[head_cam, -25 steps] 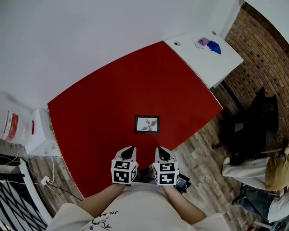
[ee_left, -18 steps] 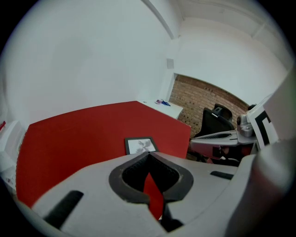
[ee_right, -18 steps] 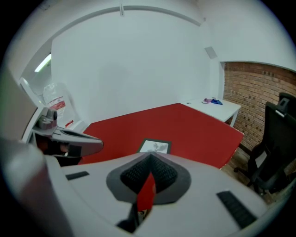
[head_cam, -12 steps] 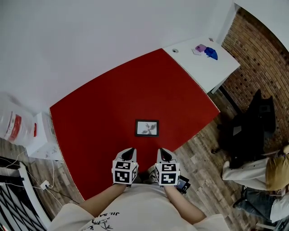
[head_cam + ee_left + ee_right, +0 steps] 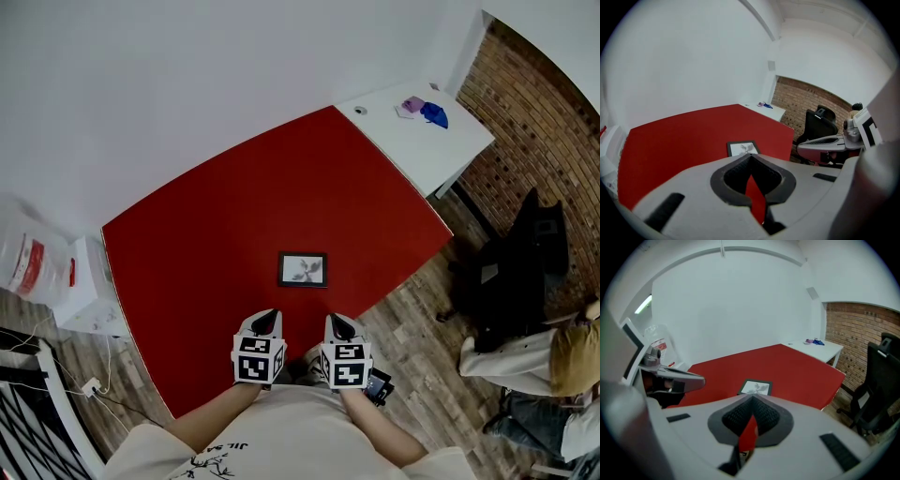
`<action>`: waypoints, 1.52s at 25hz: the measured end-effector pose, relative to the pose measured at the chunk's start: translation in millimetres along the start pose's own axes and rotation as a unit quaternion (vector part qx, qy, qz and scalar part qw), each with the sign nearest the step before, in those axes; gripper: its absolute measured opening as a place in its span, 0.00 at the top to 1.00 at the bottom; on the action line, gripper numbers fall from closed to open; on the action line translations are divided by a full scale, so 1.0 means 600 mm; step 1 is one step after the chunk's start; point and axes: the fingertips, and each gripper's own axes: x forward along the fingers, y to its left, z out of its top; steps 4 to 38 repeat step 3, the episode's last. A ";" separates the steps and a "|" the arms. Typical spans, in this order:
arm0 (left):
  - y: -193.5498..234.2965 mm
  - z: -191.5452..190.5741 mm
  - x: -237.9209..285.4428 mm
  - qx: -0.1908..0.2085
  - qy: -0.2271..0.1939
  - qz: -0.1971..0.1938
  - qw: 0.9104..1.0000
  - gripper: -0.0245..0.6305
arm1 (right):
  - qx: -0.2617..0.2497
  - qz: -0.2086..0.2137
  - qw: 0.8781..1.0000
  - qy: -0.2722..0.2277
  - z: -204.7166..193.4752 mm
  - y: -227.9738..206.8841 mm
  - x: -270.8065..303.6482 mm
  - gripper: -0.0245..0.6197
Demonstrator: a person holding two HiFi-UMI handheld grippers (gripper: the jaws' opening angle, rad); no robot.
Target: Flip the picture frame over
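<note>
There is one picture frame (image 5: 303, 269). There are two tables: one red table (image 5: 187, 234) and one white table (image 5: 455, 141). The white one bears one blue thing (image 5: 434, 113) and one purple thing (image 5: 412, 103). There are two grippers, the left gripper (image 5: 265, 322) and the right gripper (image 5: 339, 325). There is one black chair (image 5: 520, 267), one water jug (image 5: 23, 258) and one bystander (image 5: 562, 361).

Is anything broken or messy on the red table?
No, nothing stands out. The picture frame lies flat, picture side up, on the red table, and nothing is spilled around it.
</note>
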 end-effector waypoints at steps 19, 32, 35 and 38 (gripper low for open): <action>-0.001 -0.002 0.000 0.002 0.000 0.000 1.000 0.95 | -0.002 0.001 1.000 0.005 -0.002 0.000 -0.001 0.95; -0.001 -0.002 0.000 0.002 0.000 0.000 1.000 0.95 | -0.002 0.001 1.000 0.005 -0.002 0.000 -0.001 0.95; -0.001 -0.002 0.000 0.002 0.000 0.000 1.000 0.95 | -0.002 0.001 1.000 0.005 -0.002 0.000 -0.001 0.95; -0.001 -0.002 0.000 0.002 0.000 0.000 1.000 0.95 | -0.002 0.001 1.000 0.005 -0.002 0.000 -0.001 0.95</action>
